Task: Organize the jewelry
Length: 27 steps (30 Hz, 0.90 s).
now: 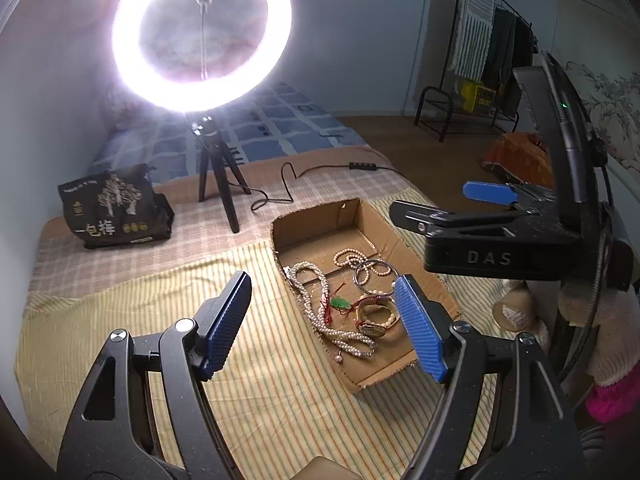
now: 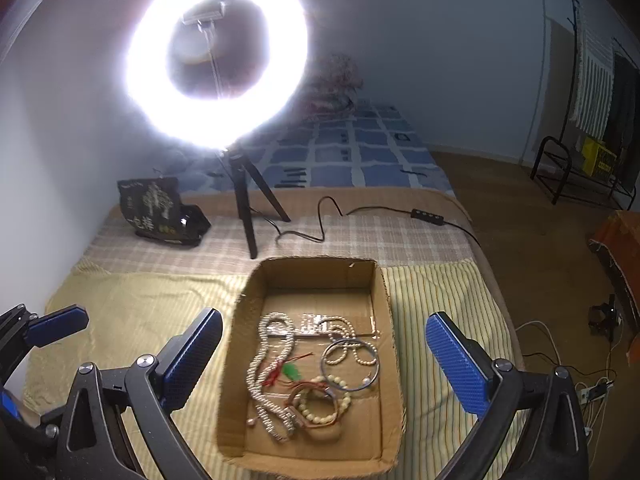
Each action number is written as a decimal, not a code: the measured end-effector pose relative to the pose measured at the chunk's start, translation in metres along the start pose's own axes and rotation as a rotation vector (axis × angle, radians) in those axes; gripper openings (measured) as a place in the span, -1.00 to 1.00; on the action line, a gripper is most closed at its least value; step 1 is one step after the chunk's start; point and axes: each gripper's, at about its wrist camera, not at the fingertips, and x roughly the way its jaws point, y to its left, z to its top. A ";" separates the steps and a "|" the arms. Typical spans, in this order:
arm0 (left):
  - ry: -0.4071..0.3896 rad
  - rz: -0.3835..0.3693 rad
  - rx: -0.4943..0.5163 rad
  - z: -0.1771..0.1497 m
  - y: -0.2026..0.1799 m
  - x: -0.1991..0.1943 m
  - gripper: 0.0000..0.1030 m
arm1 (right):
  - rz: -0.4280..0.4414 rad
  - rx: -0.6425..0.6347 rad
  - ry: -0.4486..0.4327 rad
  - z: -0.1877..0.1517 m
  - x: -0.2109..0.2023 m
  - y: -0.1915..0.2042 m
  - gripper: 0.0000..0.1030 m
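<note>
One cardboard box [image 2: 384,300] is seen holding a silver ring [image 2: 350,365] and tangled beads; both the left gripper [image 1: 324,320] and right gripper [image 2: 324,364] are held above it, released, tilted downward

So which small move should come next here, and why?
Probably lower the right gripper toward the metal bangle in the cardboard box. Both grippers are open and empty above the tangled jewelry, and the bangle lies on top, easiest to lift out.
</note>
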 end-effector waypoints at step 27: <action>-0.143 0.072 -0.007 -0.032 0.022 -0.067 0.82 | -0.070 0.037 -0.177 -0.043 -0.084 0.021 0.99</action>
